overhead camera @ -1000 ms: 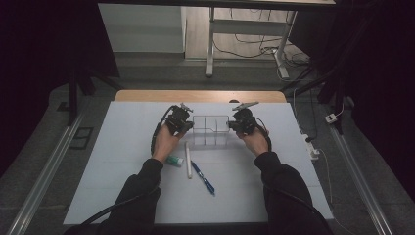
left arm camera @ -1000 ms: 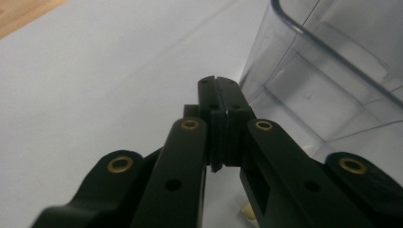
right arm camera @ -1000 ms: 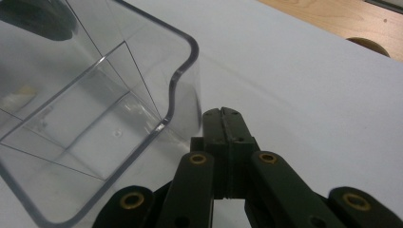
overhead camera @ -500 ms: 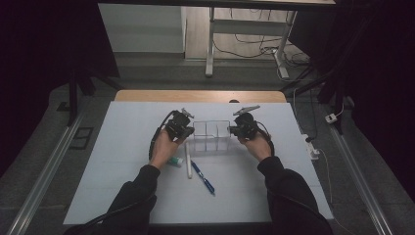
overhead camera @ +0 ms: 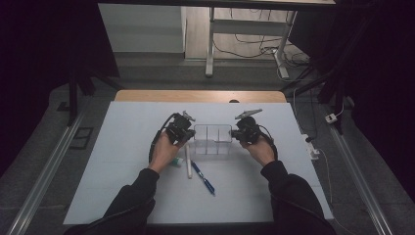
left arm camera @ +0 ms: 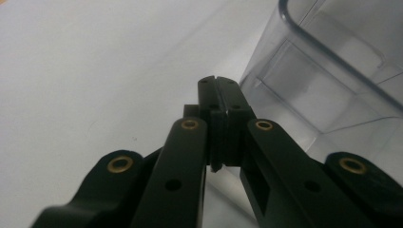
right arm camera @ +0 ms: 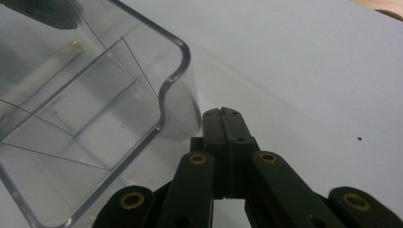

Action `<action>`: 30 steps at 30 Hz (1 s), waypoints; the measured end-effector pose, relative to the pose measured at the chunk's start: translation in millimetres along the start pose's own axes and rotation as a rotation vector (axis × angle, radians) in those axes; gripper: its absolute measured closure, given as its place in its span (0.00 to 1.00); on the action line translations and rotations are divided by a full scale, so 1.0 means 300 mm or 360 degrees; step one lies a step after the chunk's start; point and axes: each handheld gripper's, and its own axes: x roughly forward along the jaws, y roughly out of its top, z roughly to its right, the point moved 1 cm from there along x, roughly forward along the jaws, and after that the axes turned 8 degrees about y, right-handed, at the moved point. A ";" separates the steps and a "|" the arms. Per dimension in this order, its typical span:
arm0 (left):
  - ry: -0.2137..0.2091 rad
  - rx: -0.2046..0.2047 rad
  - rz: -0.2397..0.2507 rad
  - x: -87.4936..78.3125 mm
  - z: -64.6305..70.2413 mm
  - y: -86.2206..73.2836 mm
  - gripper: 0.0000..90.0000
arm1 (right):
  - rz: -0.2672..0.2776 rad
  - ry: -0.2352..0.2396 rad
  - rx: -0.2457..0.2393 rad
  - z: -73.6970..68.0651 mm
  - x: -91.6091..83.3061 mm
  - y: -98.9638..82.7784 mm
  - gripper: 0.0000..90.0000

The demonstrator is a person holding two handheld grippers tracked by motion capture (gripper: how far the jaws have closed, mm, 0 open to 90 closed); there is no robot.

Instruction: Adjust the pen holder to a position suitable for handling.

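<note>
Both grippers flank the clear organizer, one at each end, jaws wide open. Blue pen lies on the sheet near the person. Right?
Not quite: the jaws are shut, not open. The left gripper view shows the left gripper with its jaws pressed together beside the clear organizer, and the right gripper view shows the same for the right gripper. The rest holds: they flank it, and the blue pen lies on the sheet.

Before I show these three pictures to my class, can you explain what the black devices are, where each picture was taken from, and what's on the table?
A person holds two hand-held grippers, the left gripper and the right gripper. The high view looks down on the white table. The other two pictures come from cameras riding on each gripper, looking along its black jaws. Both pairs of jaws are shut with nothing between them, one on each side of a clear plastic organiser with compartments. Nearer the person lie a blue pen and a white pen. Nothing is held.
</note>
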 end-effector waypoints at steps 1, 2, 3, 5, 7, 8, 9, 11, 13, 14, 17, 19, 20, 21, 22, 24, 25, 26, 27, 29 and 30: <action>0.0001 0.0000 -0.0001 0.000 0.000 0.000 0.98 | 0.0000 -0.0001 -0.0001 -0.001 0.001 0.000 1.00; 0.0001 -0.0003 -0.0003 0.001 0.000 0.000 0.98 | -0.0003 -0.0002 0.0001 -0.001 0.002 -0.001 0.99; 0.0000 -0.0010 -0.0002 0.005 -0.002 -0.001 0.99 | -0.0009 -0.0006 0.0005 0.001 0.006 -0.001 0.99; -0.0004 -0.0016 -0.0002 0.007 -0.004 -0.002 0.98 | -0.0015 -0.0013 0.0005 0.003 0.010 -0.002 0.99; -0.0013 -0.0028 0.0001 0.011 -0.006 -0.003 0.98 | -0.0012 -0.0015 0.0007 0.004 0.013 -0.003 0.99; -0.0022 -0.0029 0.0002 0.013 -0.010 -0.004 0.98 | -0.0013 -0.0019 0.0009 0.004 0.013 -0.003 0.99; -0.0022 -0.0029 0.0002 0.013 -0.010 -0.004 0.98 | -0.0013 -0.0019 0.0009 0.004 0.013 -0.003 0.99; -0.0015 -0.0034 0.0011 0.012 -0.014 -0.007 0.96 | -0.0004 -0.0053 -0.0003 0.003 0.012 -0.005 0.93; -0.0012 -0.0039 0.0019 0.004 -0.019 -0.011 0.93 | 0.0013 -0.0067 0.0004 0.004 0.005 -0.006 0.90; -0.0012 -0.0039 0.0019 0.004 -0.019 -0.011 0.91 | 0.0025 -0.0076 0.0007 0.003 -0.003 -0.006 0.88; -0.0012 -0.0041 0.0029 -0.017 -0.027 -0.019 0.85 | 0.0066 -0.0075 0.0014 0.001 -0.034 -0.007 0.82; -0.0007 -0.0033 0.0036 -0.037 -0.033 -0.027 0.84 | 0.0079 -0.0066 0.0030 -0.002 -0.048 -0.008 0.80; -0.0006 -0.0036 0.0040 -0.048 -0.036 -0.032 0.80 | 0.0110 -0.0057 0.0036 -0.009 -0.073 -0.010 0.77; -0.0003 -0.0034 0.0045 -0.060 -0.038 -0.037 0.79 | 0.0122 -0.0057 0.0035 -0.015 -0.086 -0.011 0.75; 0.0001 -0.0030 0.0053 -0.072 -0.040 -0.043 0.77 | 0.0134 -0.0059 0.0027 -0.020 -0.097 -0.013 0.73; -0.0013 -0.0036 0.0080 -0.099 -0.045 -0.056 0.72 | 0.0147 -0.0059 0.0022 -0.034 -0.118 -0.018 0.69; -0.0017 -0.0039 0.0095 -0.113 -0.048 -0.063 0.72 | 0.0147 -0.0059 0.0022 -0.034 -0.118 -0.018 0.69; -0.0020 -0.0037 0.0104 -0.128 -0.050 -0.070 0.68 | 0.0149 -0.0062 0.0016 -0.047 -0.137 -0.027 0.66; -0.0026 -0.0033 0.0116 -0.142 -0.051 -0.076 0.68 | 0.0149 -0.0062 0.0016 -0.047 -0.137 -0.027 0.66; -0.0035 -0.0027 0.0135 -0.168 -0.050 -0.090 0.62 | 0.0154 -0.0060 0.0006 -0.060 -0.153 -0.037 0.61; -0.0041 -0.0030 0.0144 -0.181 -0.048 -0.098 0.59 | 0.0156 -0.0061 -0.0005 -0.065 -0.160 -0.041 0.58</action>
